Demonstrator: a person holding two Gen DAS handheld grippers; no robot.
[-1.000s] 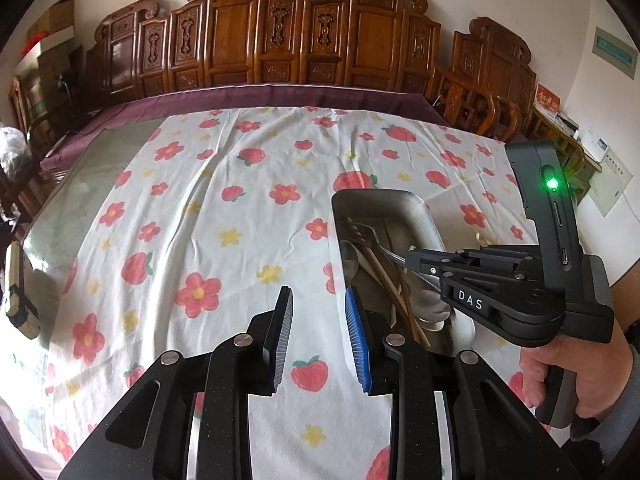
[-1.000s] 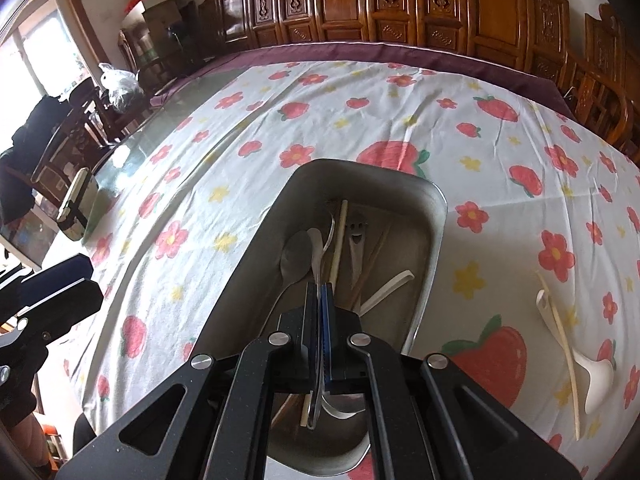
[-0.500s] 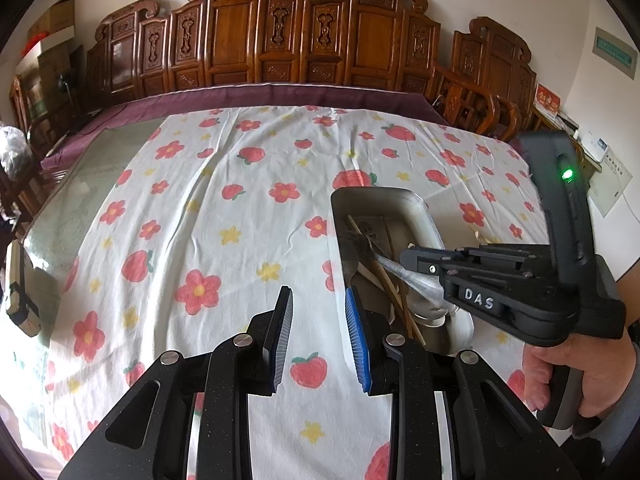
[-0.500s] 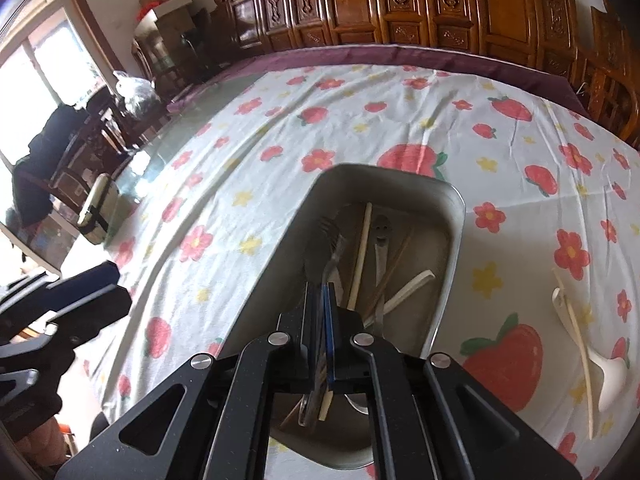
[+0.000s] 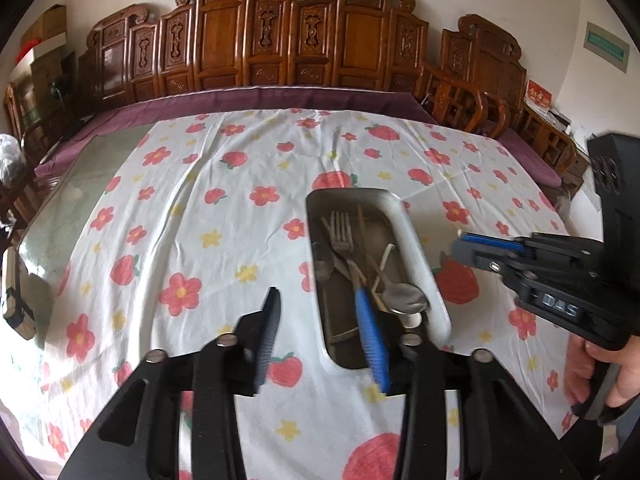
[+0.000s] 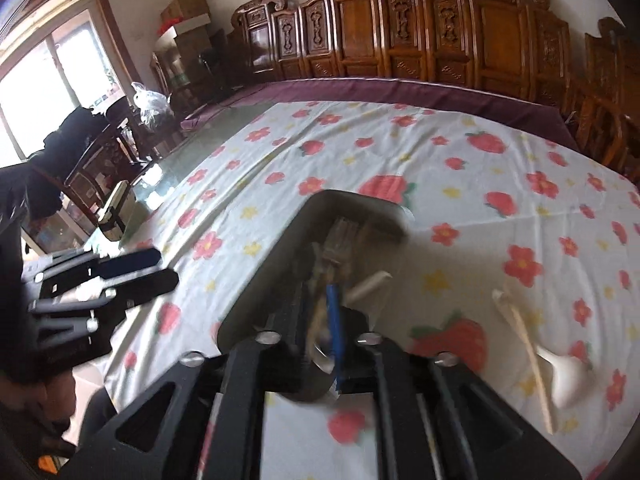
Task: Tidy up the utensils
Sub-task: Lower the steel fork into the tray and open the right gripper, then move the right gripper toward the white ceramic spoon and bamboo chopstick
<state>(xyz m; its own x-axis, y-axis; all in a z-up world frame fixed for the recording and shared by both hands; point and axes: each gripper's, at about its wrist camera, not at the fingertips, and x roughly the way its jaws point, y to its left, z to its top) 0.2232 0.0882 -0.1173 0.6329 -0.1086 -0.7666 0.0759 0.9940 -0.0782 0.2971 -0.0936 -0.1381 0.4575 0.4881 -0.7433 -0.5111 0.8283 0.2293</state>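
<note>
Left gripper [image 5: 320, 340] is hovering with jaws just opening wider, nothing between them, above the near end of the metal tray [image 5: 416, 248]. Right gripper [image 6: 322, 320], blurred, is also just opening, empty, its narrow gap above the tray. Forks [image 5: 342, 232], spoons and chopsticks are lying jumbled lengthwise in the rounded steel tray at 12 o'clock. At 3 o'clock a white ceramic spoon [image 6: 566, 376] and a pale chopstick [image 6: 532, 352] are resting on the wrinkled flower-print tablecloth [image 5: 192, 216]. Carved wooden chairs [image 5: 280, 40] are lining the far edge.
</note>
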